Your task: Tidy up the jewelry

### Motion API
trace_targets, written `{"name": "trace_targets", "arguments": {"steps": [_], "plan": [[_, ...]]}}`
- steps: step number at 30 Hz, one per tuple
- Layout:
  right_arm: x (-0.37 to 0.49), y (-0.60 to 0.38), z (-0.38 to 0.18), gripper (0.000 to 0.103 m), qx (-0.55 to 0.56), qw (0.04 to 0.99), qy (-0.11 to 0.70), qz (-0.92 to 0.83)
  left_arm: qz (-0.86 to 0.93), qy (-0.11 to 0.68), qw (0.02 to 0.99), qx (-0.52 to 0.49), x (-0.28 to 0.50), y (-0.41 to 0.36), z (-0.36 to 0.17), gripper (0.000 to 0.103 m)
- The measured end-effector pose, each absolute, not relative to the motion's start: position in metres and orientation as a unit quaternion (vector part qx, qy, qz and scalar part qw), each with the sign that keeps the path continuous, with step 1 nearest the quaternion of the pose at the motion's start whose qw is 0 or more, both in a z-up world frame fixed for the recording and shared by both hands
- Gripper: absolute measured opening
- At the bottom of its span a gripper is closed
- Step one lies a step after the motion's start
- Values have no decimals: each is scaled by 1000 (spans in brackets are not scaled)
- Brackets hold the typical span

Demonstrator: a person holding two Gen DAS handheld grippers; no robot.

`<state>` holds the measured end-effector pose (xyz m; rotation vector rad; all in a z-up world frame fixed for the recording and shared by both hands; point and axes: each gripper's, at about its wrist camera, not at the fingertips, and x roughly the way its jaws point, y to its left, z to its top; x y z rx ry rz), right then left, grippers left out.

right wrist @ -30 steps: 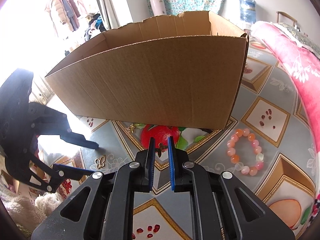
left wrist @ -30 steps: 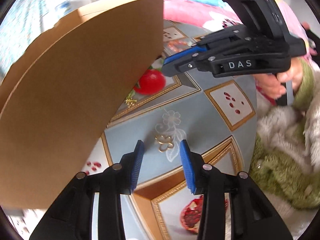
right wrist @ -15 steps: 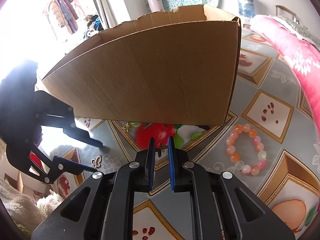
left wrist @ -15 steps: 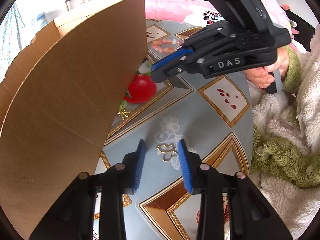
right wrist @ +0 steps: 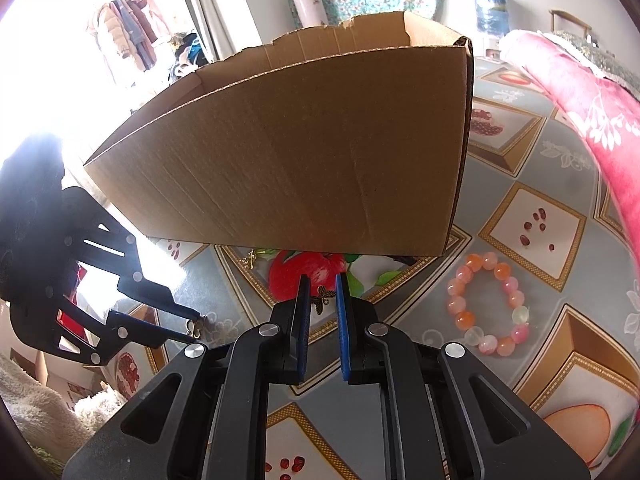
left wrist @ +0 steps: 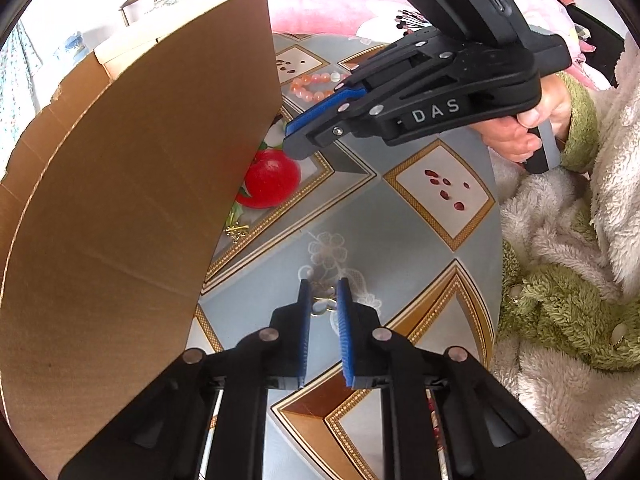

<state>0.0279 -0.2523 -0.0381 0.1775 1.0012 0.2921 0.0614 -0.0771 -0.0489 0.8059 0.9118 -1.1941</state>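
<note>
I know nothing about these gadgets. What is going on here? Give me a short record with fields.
Setting: patterned tablecloth with an open cardboard box standing on it
Left tongs: have just been closing, now appear to pinch a gold butterfly charm lying on the cloth
Right tongs: shut on a dark butterfly charm
Loose on the cloth: pink and orange bead bracelet, beside the box
Box contents: hidden from view
</note>
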Motion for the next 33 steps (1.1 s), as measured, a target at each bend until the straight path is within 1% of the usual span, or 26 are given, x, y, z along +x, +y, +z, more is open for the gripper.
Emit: {"name": "trace_targets", "arguments": {"steps": [10, 11, 13, 22, 25, 29, 33], "plan": [[28, -254, -37, 10, 87, 864, 476, 139, -524, 401, 660, 359, 54, -74, -46, 12], [28, -255, -37, 10, 87, 864, 476, 139, -523, 401, 661, 360, 54, -74, -45, 12], [28, -254, -36, 10, 86, 864, 476, 140, -523, 403, 660, 358, 53, -74, -45, 4], [20, -258, -29, 10, 92, 868, 468, 141, -503, 406, 671, 363, 45, -66, -40, 4], [17, -258, -27, 10, 91, 870, 464, 142, -494, 420, 678, 346, 49, -63, -35, 5], [13, -261, -26, 10, 94, 870, 462, 143, -485, 427, 687, 332, 56, -64, -34, 18], [13, -262, -28, 10, 96, 869, 464, 144, -488, 434, 684, 324, 61, -68, -36, 20]]}}
